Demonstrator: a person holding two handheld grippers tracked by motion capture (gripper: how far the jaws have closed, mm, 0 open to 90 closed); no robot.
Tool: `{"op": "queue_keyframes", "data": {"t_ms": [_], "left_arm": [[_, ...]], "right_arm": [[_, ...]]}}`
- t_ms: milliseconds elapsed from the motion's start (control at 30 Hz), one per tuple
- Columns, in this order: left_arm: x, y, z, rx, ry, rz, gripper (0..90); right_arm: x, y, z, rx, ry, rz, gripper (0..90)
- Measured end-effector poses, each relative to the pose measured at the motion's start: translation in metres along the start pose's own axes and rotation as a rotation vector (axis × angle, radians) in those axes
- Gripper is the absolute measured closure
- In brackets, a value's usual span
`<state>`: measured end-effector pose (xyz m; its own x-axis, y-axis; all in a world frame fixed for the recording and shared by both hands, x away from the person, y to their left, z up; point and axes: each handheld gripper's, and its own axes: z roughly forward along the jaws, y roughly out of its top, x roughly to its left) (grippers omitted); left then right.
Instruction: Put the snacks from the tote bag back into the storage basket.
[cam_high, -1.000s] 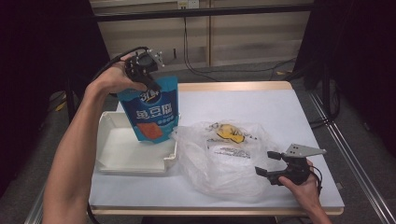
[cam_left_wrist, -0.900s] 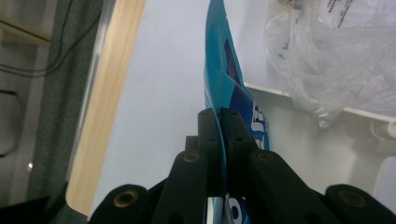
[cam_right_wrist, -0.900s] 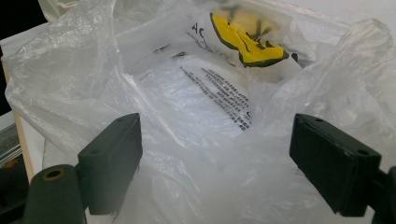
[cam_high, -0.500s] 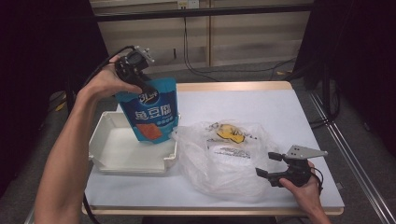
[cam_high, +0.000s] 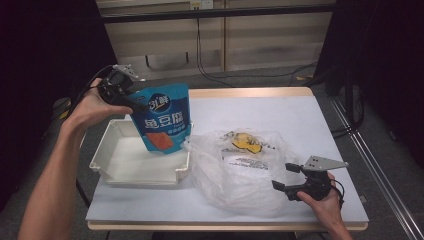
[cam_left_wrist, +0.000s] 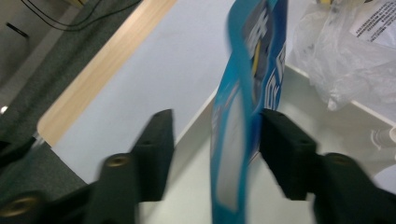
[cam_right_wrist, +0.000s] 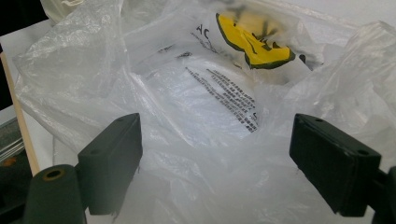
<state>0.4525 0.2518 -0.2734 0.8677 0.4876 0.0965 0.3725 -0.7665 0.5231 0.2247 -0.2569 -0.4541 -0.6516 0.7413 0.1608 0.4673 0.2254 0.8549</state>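
Over the tray (cam_high: 125, 172) at the left of the tabletop (cam_high: 300, 115), I have the blue pouch (cam_high: 165, 117) standing nearly upright, its bottom edge down inside the tray and its top corner beside my left gripper (cam_high: 131, 101). Its long axis runs top to bottom, tilted a little, with the printed face toward the high camera. In the left gripper view the left fingers (cam_left_wrist: 154, 149) have just been opening: the pouch (cam_left_wrist: 252, 93) passes edge-on between them, close against one pad, with a clear gap to the other, so I read it as released rather than pinched. I judge the step in hand to be setting the pouch into the tray; next I should draw the left gripper clear without catching the pouch, which may then tip over. My right gripper (cam_high: 287, 181) rests at the plastic bag (cam_high: 240, 170), its fingers (cam_right_wrist: 112, 158) spread wide with bag film loose between them.
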Motion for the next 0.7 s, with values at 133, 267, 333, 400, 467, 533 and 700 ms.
{"op": "queue_keyframes", "data": {"t_ms": [133, 267, 333, 400, 467, 533, 700], "left_arm": [[-0.002, 0.003, 0.005, 0.048, -0.023, 0.082, 75.0], [-0.005, 0.012, 0.008, 0.074, 0.046, 0.154, 86.1], [-0.005, 0.014, 0.009, 0.043, 0.046, 0.165, 86.6], [-0.005, 0.018, 0.011, 0.029, 0.072, 0.184, 86.5], [-0.006, 0.018, 0.012, 0.012, 0.090, 0.201, 85.9], [-0.004, 0.016, 0.011, 0.008, 0.085, 0.197, 83.6], [0.002, 0.004, 0.012, -0.019, 0.043, 0.088, 75.0]], "right_arm": [[0.000, 0.000, 0.001, 0.005, -0.001, 0.003, 17.0], [-0.001, 0.000, 0.002, 0.005, 0.001, 0.004, 17.0], [0.000, 0.000, 0.001, 0.003, 0.000, 0.001, 17.0], [-0.001, 0.000, 0.000, -0.001, 0.000, 0.001, 17.0], [-0.001, 0.000, -0.001, -0.001, -0.002, 0.005, 17.0], [-0.001, 0.000, -0.002, -0.003, -0.001, 0.004, 17.0], [-0.001, 0.000, -0.002, -0.005, -0.001, 0.001, 17.0]]}}
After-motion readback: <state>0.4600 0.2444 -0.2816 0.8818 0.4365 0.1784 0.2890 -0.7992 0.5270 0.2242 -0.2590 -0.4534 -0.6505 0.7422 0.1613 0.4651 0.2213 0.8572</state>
